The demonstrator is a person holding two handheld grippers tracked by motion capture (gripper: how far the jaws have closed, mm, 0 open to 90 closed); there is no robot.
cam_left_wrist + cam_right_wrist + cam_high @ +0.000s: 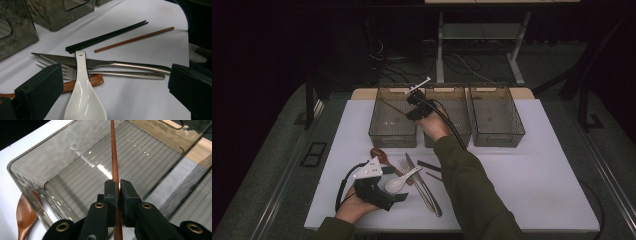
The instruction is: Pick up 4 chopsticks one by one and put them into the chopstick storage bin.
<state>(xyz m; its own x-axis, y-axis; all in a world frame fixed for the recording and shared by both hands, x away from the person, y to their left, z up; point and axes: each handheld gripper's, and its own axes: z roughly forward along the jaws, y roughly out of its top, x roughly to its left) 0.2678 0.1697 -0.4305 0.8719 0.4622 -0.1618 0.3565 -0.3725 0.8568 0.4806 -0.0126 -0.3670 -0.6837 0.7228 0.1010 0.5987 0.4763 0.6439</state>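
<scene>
My right gripper [117, 187] is shut on a brown chopstick [114, 157] and holds it over the left clear bin [75, 170]; in the high view that gripper [414, 107] hangs above the left bin [392, 135], the chopstick [389, 107] slanting into it. My left gripper [399, 192] rests near the table's front left, open, its jaws either side of a white ceramic spoon [83, 97]. Beyond the spoon lie a wooden spoon [82, 82], a fork [120, 74], a knife [100, 62], two black chopsticks [105, 37] and one more brown chopstick [135, 38].
Three clear bins stand in a row at the back of the white table [537, 175]: left, middle [457, 132] and right [497, 117]. The person's right forearm [467, 185] crosses the table's middle. Cables and desk legs lie on the floor behind.
</scene>
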